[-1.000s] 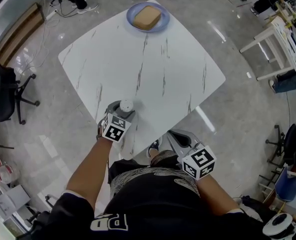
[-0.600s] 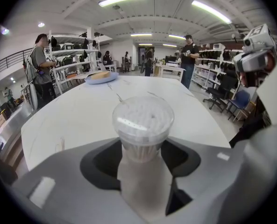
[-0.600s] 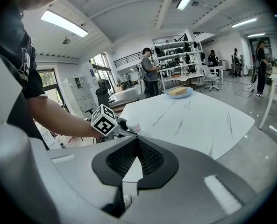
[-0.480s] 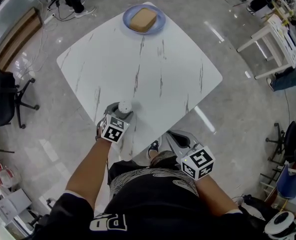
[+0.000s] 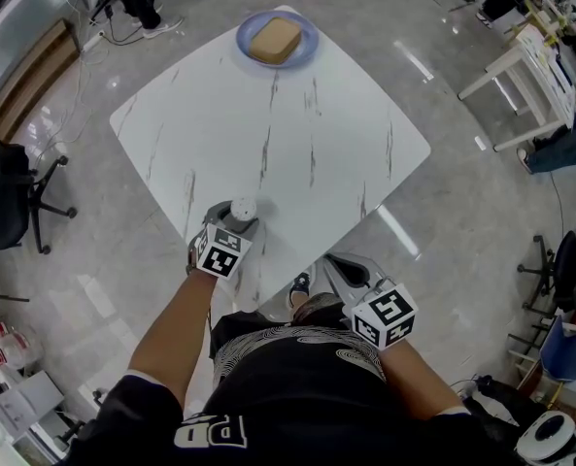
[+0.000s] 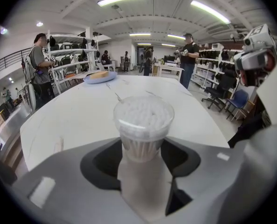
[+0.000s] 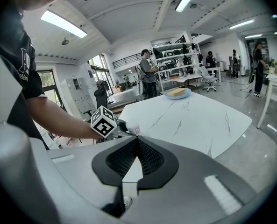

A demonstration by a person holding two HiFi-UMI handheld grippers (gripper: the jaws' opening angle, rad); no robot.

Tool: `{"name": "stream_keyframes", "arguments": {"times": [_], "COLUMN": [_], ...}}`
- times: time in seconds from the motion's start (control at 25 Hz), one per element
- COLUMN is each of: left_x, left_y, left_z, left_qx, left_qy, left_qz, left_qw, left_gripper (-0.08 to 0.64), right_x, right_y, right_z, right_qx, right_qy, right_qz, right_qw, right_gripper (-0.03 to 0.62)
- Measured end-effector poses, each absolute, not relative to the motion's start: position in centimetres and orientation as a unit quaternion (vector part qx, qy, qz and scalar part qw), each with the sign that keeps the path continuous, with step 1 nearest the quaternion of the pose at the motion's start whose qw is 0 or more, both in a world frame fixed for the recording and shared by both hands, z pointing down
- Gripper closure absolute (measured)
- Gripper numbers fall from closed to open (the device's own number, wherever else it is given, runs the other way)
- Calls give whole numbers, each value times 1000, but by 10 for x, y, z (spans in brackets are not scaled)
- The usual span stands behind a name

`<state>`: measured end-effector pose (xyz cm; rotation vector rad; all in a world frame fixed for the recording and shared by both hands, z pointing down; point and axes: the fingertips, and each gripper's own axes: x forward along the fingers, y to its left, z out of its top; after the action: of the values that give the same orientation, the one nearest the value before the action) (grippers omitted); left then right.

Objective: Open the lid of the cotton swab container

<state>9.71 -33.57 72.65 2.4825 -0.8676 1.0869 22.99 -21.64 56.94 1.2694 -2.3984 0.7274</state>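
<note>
Although the clear, round plastic cotton swab container (image 6: 143, 125) is grasped low on its body by the left gripper (image 6: 143, 158), its transparent lid (image 6: 143, 110) is on and untouched. The container is upright at the near edge of the white, marble-veined table (image 5: 268, 134); whether it rests on the top cannot be told. White swab tips, tightly packed, show through the lid.

The right gripper (image 7: 137, 146) is clenched on nothing and held off the table's near edge, by the person's torso.

Risks, as judged:
- The smooth, thin plastic wall may slip or flex in the grey jaws when the lid is pulled.
- A lid that gives way suddenly could scatter swabs over the table's near edge.

At the table's far corner, a round blue plate (image 5: 301, 49) carries a tan block.
</note>
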Motion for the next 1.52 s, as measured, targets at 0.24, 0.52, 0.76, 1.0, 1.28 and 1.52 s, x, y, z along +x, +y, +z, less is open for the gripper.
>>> {"name": "stream_keyframes", "arguments": {"times": [0.24,0.52,0.76,1.0,1.28,1.52], "left_x": [95,93,93,90,80,60], "left_y": [-335,-337,-336,-335,-332,-330], "left_z": [722,720,715,710,683,643], "left_qx": [864,865,866,872,882,892], "left_qy": [-302,-305,-307,-302,-309,-331], "left_qz": [377,373,368,360,330,280], "left_qw": [144,141,141,139,132,130], "left_gripper": [249,252,252,253,254,255], "right_x": [226,224,225,217,206,190], "right_y": [-215,-218,-215,-216,-216,-216], "right_z": [570,567,563,559,548,535], "right_qx": [445,445,446,444,449,453], "right_qy": [-843,-844,-844,-846,-849,-852], "right_qz": [255,251,247,240,226,209], "right_qw": [165,165,168,168,164,156], "right_gripper": [592,592,592,592,592,592]}}
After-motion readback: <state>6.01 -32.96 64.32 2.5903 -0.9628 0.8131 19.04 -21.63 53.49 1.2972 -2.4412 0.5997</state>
